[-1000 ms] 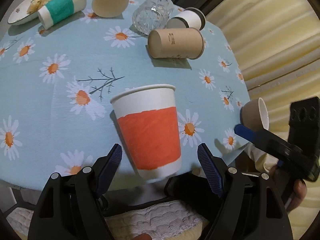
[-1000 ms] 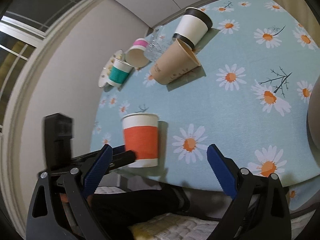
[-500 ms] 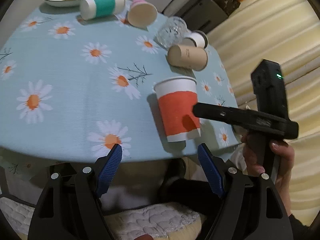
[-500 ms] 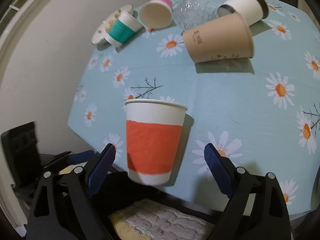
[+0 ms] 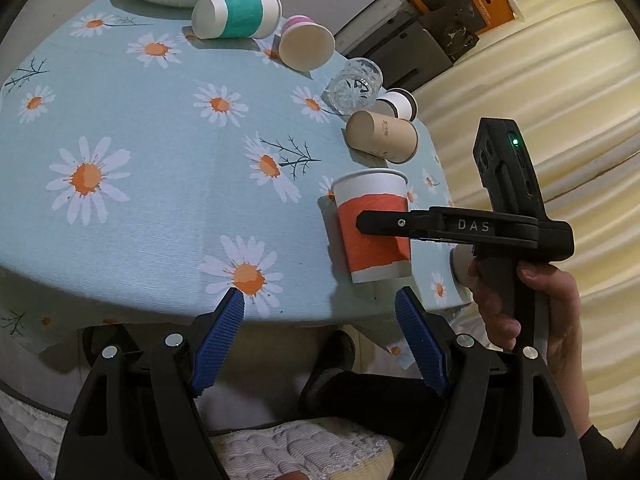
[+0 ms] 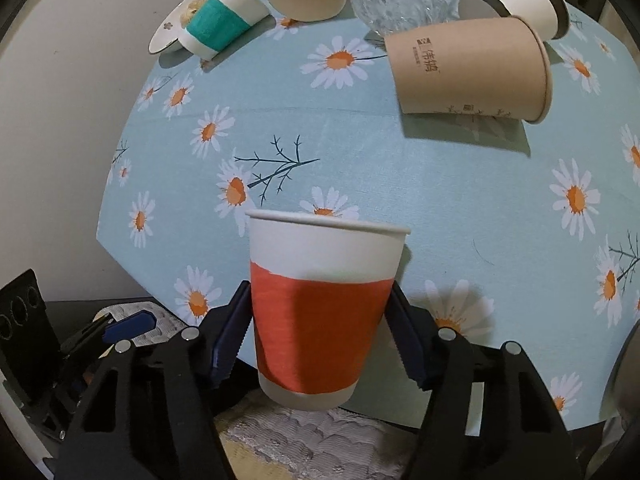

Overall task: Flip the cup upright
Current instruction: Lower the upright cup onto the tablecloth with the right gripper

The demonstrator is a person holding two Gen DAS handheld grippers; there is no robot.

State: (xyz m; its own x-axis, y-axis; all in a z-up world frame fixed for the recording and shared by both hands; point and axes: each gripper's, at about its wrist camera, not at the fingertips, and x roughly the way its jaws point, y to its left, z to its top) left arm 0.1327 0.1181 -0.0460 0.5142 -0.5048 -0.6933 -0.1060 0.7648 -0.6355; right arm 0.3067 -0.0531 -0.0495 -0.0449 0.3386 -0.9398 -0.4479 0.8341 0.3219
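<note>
One orange-banded paper cup (image 6: 322, 308) stands upright near worktop (image 5: 160, 152) front edge. Right tool (image 6: 320, 332) pinches orange band mid-wall; left tool (image 5: 318, 344) spread, empty, off the edge. Cup likely light, thin-walled, crushable: gentle squeeze, low on band.

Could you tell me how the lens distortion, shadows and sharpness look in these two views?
Left wrist view: fisheye bows the table edge; dark vignette at the corners; the orange cup casts a soft shadow to its left. Right wrist view: the same cup looms large and slightly soft; the brown cup is sharp, its shadow below it.
</note>
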